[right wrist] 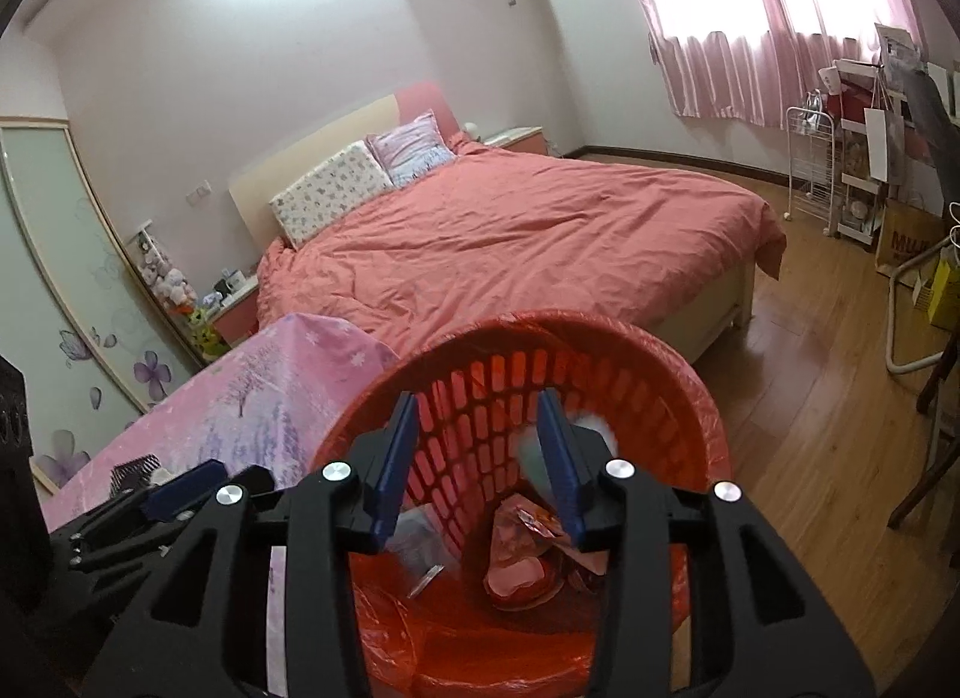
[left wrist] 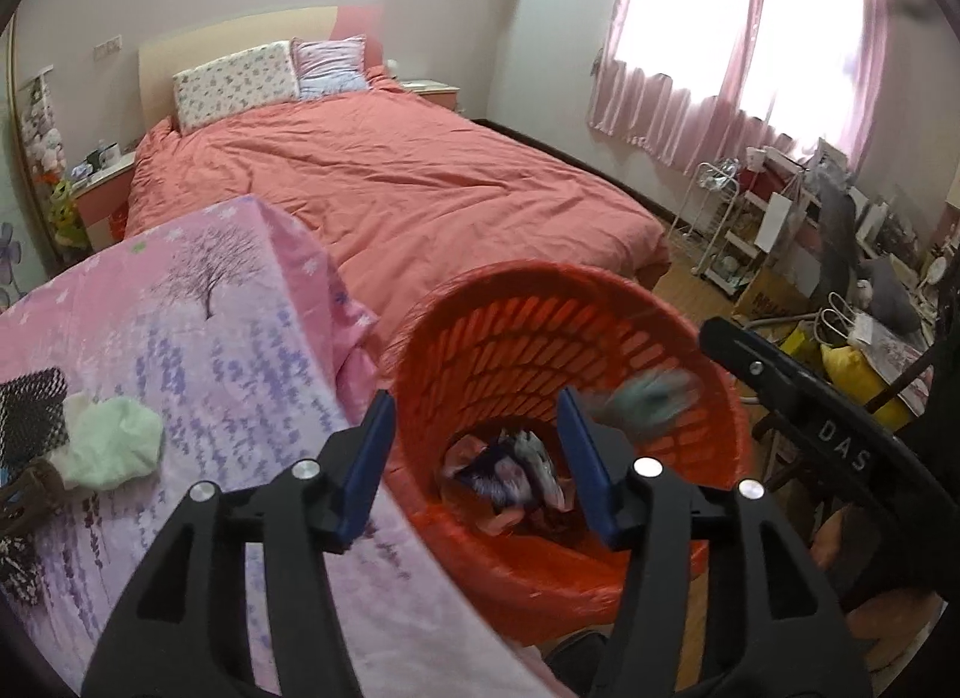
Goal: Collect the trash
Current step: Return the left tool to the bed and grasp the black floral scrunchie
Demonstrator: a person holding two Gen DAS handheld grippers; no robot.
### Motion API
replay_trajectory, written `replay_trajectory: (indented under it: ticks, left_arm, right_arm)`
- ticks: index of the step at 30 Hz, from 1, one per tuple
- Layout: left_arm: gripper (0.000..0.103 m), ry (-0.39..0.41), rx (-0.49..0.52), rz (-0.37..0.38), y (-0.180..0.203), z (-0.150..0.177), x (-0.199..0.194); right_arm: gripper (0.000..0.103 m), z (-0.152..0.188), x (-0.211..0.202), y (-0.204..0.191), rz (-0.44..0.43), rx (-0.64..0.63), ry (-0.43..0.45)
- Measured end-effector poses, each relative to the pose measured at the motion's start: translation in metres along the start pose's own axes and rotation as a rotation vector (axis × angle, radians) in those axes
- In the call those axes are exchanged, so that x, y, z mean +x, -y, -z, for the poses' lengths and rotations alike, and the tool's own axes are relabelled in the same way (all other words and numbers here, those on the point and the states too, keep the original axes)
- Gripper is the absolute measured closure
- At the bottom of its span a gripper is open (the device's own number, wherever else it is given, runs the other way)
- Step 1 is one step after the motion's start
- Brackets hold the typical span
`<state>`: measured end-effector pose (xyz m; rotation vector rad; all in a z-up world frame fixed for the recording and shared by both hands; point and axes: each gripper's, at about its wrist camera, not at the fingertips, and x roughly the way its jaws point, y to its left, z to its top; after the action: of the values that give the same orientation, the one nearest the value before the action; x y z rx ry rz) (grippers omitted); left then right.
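Two grippers hang over one tilted red wastebasket [left wrist: 600, 332]: left gripper [left wrist: 477, 467] and right gripper [right wrist: 477, 467], both released, nothing between the pads. One blurred pale wad [left wrist: 651, 395] is inside the basket mouth above crumpled wrappers [left wrist: 510, 476]; one pale green wad [left wrist: 117, 443] lies on the pink floral cloth [left wrist: 228, 338].

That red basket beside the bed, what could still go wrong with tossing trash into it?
The pale crumpled scrap is blurred, mid-air near the red basket's far wall, past the open right gripper; it might bounce out. The basket sits tilted and could tip. A pale green wad still lies on the floral cloth, easily missed.
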<state>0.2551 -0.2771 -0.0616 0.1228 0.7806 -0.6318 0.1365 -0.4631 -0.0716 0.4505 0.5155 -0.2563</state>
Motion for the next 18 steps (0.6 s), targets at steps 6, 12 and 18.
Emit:
replay_trajectory:
  ticks: [6, 12, 18]
  left_arm:
    - [0.039, 0.005, -0.021, -0.074, -0.032, 0.014, -0.019]
    - [0.033, 0.041, -0.047, -0.196, -0.073, 0.040, -0.062]
    - [0.029, 0.055, -0.145, -0.352, -0.140, 0.071, -0.108]
  right_arm:
    - [0.052, 0.005, -0.004, -0.011, 0.026, -0.048, -0.008]
    - [0.052, 0.014, -0.008, -0.026, 0.019, -0.073, -0.032]
    - [0.052, 0.036, -0.006, -0.051, -0.021, -0.112, -0.097]
